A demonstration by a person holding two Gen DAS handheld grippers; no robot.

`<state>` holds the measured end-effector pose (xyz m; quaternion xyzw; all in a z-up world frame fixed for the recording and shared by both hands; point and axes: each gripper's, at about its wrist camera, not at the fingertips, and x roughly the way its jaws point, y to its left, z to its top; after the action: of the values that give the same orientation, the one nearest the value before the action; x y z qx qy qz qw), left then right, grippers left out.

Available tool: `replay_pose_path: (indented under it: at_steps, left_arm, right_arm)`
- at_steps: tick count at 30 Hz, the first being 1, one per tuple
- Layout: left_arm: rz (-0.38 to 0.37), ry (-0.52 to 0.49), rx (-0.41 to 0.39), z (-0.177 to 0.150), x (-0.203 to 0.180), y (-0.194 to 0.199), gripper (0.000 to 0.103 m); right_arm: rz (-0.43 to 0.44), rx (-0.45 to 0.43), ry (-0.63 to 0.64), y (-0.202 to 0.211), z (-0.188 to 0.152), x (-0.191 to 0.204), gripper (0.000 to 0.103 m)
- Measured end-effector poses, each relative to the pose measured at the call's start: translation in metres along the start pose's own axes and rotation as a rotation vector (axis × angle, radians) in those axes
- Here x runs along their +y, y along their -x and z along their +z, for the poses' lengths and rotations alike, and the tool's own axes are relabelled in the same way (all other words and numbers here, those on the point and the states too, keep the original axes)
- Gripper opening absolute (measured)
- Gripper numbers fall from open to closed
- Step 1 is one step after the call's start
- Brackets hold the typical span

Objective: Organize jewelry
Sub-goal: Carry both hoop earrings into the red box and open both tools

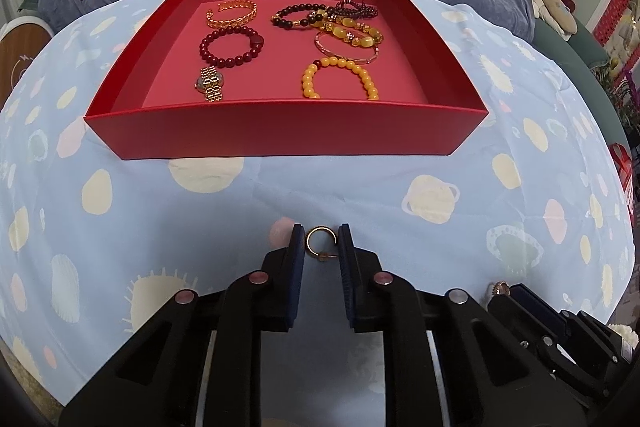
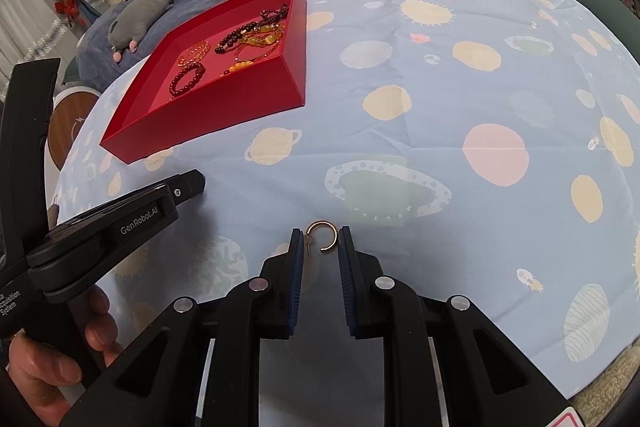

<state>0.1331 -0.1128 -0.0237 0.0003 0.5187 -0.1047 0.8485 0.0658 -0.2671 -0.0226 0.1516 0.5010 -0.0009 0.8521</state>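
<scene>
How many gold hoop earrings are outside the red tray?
2. The first earring sits between the fingers of the left tongs, the second earring between the fingers of the right tongs, both over the planet-print cloth. More could be hidden in the red tray's bracelet pile.

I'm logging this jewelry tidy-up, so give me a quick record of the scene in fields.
surface: tablecloth with planet print
container: red tray, open top, holding bracelets and a gold watch
left gripper: open, jaws either side of a gold hoop earring
right gripper: open, a second hoop earring between its tips
earrings in tray: none visible
</scene>
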Motion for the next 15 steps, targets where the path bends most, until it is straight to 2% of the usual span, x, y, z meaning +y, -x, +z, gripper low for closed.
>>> replay_pose_path:
  at_steps: [15]
  left_arm:
    - [0.002, 0.025, -0.022, -0.008, 0.013, 0.028, 0.017]
  right_arm:
    - [0.02, -0.028, 0.039, 0.018, -0.003, 0.019, 0.017]
